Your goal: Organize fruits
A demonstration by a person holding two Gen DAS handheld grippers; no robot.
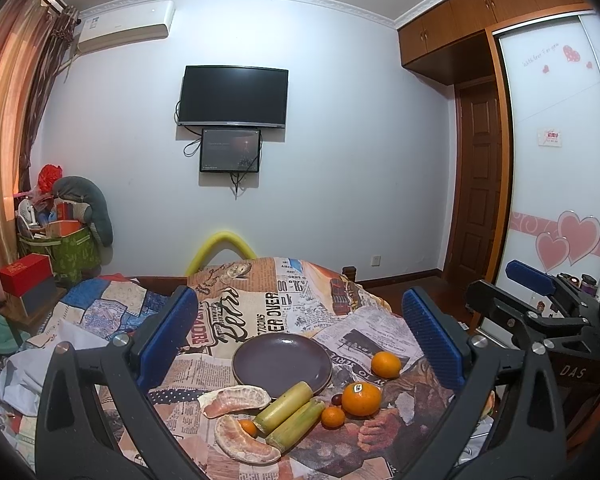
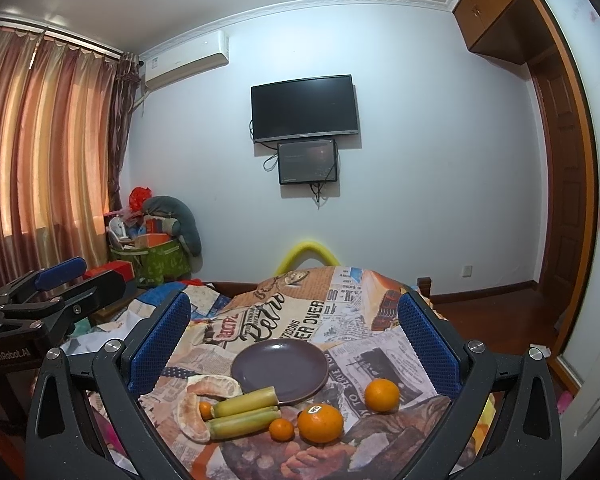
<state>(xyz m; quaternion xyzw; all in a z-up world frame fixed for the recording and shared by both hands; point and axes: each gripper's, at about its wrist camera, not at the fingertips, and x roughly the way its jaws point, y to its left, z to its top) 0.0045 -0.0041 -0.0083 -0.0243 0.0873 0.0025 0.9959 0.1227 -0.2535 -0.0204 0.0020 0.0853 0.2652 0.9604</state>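
A dark purple plate [image 1: 282, 362] [image 2: 280, 370] lies bare on a newspaper-print cloth. In front of it lie two green sugarcane pieces [image 1: 290, 412] [image 2: 244, 412], two peeled pomelo segments [image 1: 236, 400] [image 2: 210, 386], a big stickered orange [image 1: 361, 399] [image 2: 320, 423], a second orange [image 1: 385, 365] [image 2: 382, 395] and small tangerines [image 1: 333, 417] [image 2: 281, 429]. My left gripper [image 1: 300, 340] is open, its blue pads wide apart above the fruit. My right gripper [image 2: 296, 344] is also open and holds nothing. Each gripper shows at the other view's edge.
The cloth [image 1: 260, 304] covers a raised surface over a bed with patchwork bedding [image 1: 108, 308]. A yellow foam tube [image 1: 220, 248] arches behind. Boxes and a green bag [image 1: 72, 248] crowd the left corner by curtains; a wardrobe [image 1: 556, 160] and door stand on the right.
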